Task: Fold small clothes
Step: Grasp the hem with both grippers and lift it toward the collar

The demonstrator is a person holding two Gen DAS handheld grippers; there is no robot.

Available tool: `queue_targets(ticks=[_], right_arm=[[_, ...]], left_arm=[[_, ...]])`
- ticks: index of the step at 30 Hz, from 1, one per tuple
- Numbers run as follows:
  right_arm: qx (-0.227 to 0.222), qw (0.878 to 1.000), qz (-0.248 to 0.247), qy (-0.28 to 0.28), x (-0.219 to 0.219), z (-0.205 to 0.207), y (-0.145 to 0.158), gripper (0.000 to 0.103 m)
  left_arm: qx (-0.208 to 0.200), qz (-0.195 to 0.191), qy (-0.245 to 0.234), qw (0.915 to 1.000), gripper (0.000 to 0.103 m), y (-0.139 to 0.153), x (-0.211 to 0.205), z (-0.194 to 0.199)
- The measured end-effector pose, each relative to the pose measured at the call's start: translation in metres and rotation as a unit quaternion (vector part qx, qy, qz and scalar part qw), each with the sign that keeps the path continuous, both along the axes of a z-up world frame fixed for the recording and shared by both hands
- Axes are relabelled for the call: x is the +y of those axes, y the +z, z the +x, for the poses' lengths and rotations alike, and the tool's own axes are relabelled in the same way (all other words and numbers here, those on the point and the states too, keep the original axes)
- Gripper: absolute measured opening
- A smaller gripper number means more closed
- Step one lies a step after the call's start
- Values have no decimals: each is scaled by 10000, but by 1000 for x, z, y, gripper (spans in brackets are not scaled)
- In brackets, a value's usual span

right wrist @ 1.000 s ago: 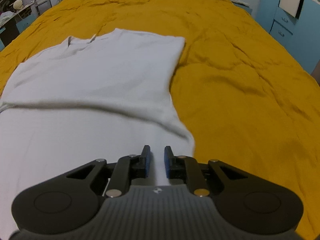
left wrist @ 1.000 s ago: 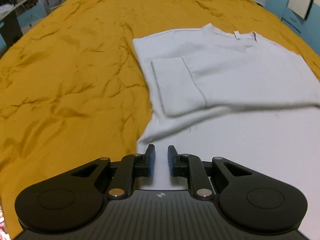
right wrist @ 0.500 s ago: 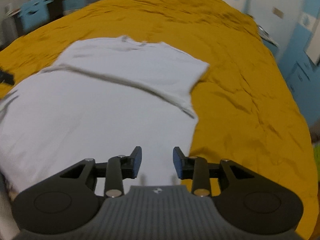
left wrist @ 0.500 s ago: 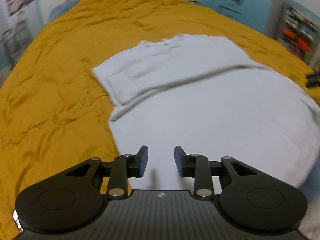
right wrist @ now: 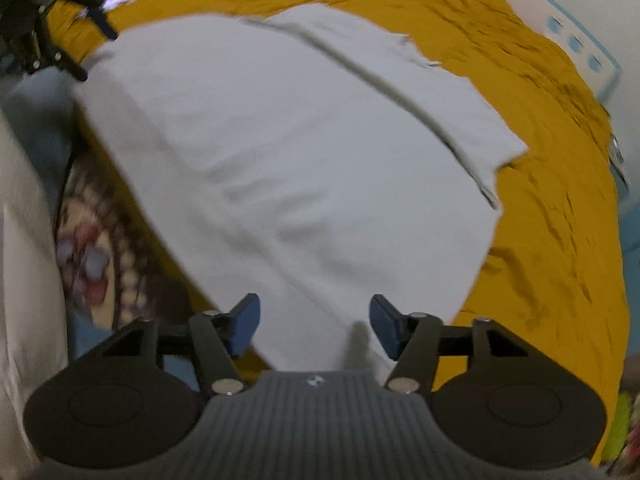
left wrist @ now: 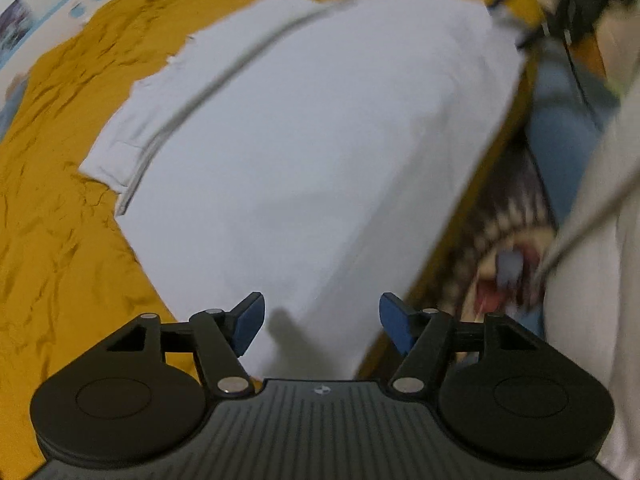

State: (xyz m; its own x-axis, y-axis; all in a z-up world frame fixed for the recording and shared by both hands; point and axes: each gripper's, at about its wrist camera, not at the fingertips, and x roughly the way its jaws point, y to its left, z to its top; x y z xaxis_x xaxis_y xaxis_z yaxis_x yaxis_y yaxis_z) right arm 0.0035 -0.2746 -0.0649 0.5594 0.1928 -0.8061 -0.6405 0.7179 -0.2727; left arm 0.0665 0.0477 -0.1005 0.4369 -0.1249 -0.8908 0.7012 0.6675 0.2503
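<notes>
A white T-shirt (left wrist: 304, 136) lies folded on the mustard-yellow bedspread (left wrist: 56, 208), its lower half laid over the upper part, with a sleeve tucked in at the left edge. It also shows in the right wrist view (right wrist: 304, 152). My left gripper (left wrist: 322, 326) is open and empty above the shirt's near left edge. My right gripper (right wrist: 314, 326) is open and empty above the shirt's near right edge. Each gripper shows blurred at the far corner of the other's view.
The bedspread (right wrist: 552, 208) extends around the shirt. The bed's near edge is close, with a patterned floor mat (left wrist: 496, 264) and the person's pale clothing (left wrist: 592, 264) beside it. A light wall (right wrist: 584, 8) lies beyond the bed.
Both grippers have let go of the shirt's hem and opened wide. They have pulled back toward the bed's near edge and turned inward, leaving the shirt folded in half.
</notes>
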Motion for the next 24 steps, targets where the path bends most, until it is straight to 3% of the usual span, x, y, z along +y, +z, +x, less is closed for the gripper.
queue_targets(ticks=[3,7,13,15,18,20,22,24], right_arm=[[-88,9991,-350,208,7,-6,-11,74],[-225,9933,-1086,333,10,-8,-33,75],[-516,9818,-1700,677,13,-16,-55,76],[-598,9799,-1774,690,14,-18,-58,74],[-737,9810,-1697,583,10,-19,-50,55],[-769,9841,-1532,468,6,-19,-41,49],[-822,9861,-1398,366,3,-19,-33,32],[-860,9861,-1370,378,1,-20,-27,21]], left_arm=[[-286,647,-257,9972,82,-20,-13,-15],[-755,1388,-678,9851,87,-44,-23,-32],[-1541,2458,-1001,9518,85,-80,-34,-42],[-1604,2463,-993,9507,77,-79,-35,-44],[-1618,2281,-924,9556,56,-67,-33,-46],[-1689,2112,-811,9593,40,-56,-31,-46],[-1782,1918,-644,9630,24,-44,-29,-45],[-1873,1691,-459,9666,18,-31,-27,-40]])
